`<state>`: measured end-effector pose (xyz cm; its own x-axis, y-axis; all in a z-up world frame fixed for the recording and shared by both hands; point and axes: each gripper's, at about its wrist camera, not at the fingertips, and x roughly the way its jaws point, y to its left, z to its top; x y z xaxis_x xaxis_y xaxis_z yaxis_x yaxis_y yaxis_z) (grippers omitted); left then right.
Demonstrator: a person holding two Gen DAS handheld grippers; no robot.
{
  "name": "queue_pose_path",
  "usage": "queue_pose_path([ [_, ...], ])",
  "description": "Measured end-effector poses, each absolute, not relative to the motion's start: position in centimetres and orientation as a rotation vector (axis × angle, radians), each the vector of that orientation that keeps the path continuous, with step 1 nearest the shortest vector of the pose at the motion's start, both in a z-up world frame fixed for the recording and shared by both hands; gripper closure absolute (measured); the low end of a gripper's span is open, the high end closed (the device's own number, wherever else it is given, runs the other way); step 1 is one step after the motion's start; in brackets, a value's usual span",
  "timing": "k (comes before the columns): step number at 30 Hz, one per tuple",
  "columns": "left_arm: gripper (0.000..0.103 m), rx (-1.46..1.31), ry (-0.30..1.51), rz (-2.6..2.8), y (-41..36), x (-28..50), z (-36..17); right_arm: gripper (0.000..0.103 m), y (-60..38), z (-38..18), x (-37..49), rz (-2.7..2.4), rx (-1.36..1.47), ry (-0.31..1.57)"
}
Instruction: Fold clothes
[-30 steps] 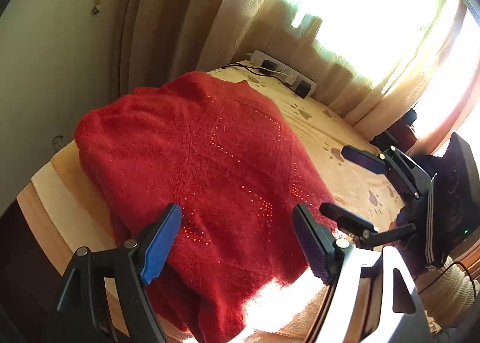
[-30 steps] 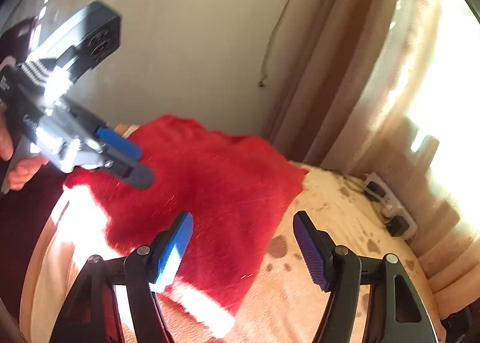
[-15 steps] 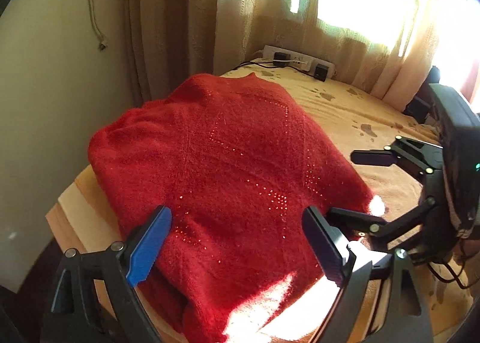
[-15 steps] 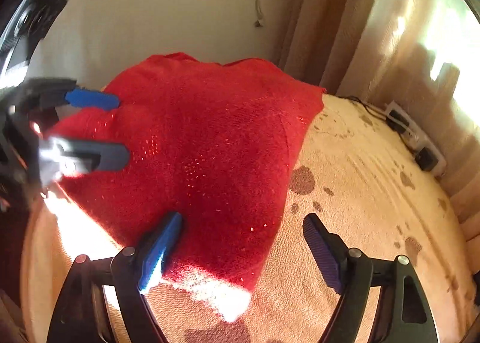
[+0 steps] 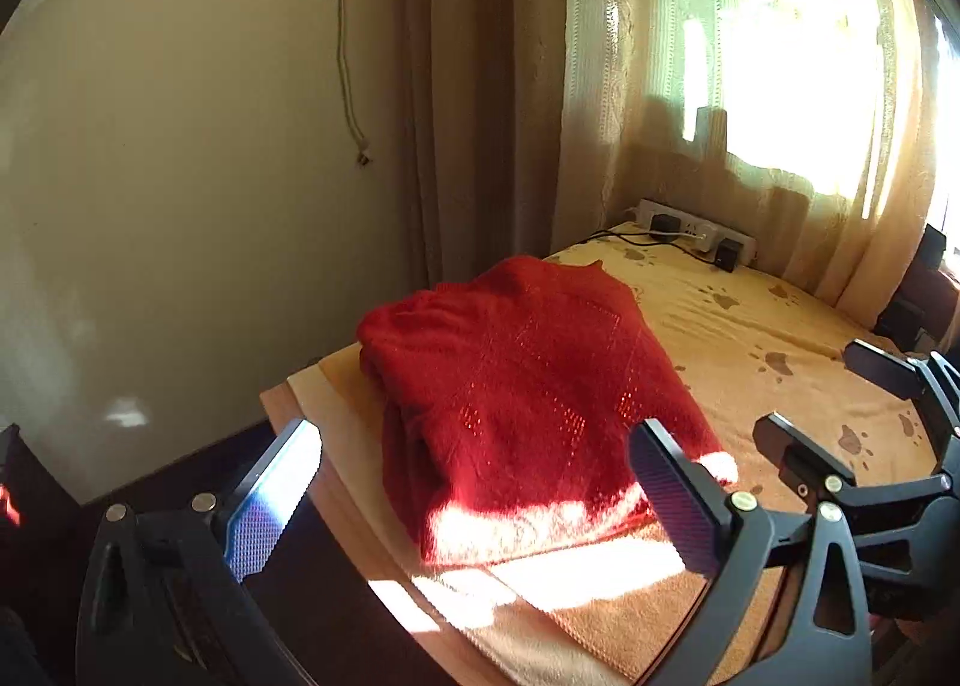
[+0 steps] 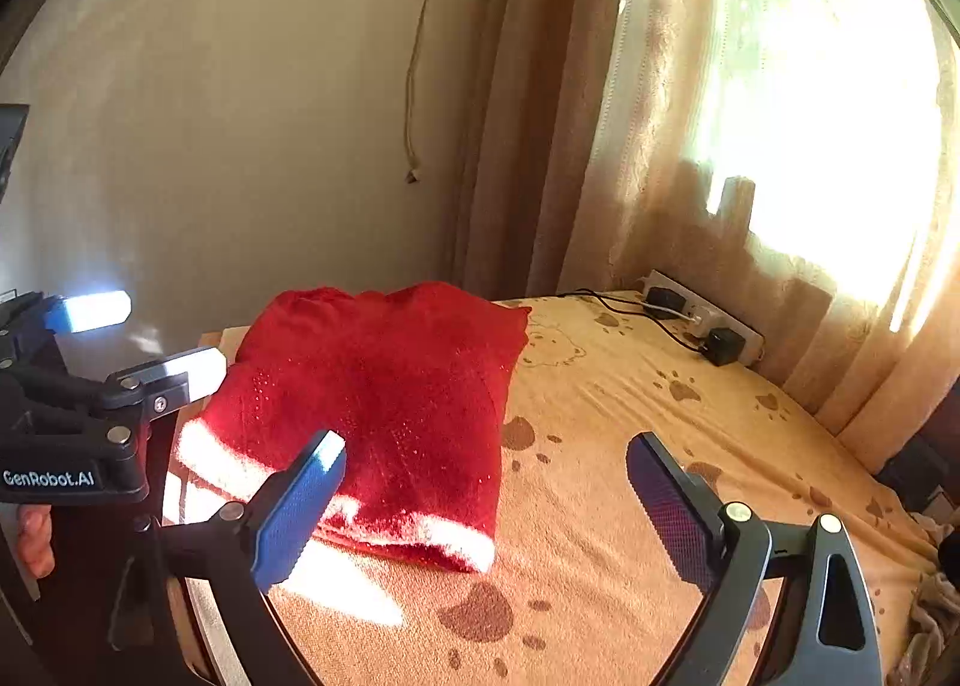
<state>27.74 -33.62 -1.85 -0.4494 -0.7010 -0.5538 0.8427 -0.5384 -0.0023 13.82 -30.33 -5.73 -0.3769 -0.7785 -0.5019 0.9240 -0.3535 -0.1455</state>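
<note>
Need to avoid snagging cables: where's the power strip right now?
In both wrist views the power strip lies at the far edge of the paw-print blanket, against the curtain, up and right of the folded red sweater.

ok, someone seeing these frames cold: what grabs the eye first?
The red sweater, folded on the near left corner of the tan paw-print blanket, a sunlit strip across its near edge. Then the glaring curtained window at the back right, with a white power strip below it on the far edge of the bed. Both the left gripper and right gripper hang over the near edge, jaws opening, nothing between them.
</note>
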Motion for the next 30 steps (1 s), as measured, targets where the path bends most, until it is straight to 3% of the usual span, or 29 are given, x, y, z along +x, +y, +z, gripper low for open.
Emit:
queue_pose_path([
  [15, 0.000, 0.597, 0.321, -1.996, -29.6, 28.0, -0.7, 0.006, -28.5, -6.3, 14.6, -1.958, 0.461, 0.460],
  [30, 0.000, 0.655, 0.329, -1.965, -30.4, 27.3, -2.1, 0.006, -29.6, -7.7, 14.5, -1.947, 0.485, 0.486],
])
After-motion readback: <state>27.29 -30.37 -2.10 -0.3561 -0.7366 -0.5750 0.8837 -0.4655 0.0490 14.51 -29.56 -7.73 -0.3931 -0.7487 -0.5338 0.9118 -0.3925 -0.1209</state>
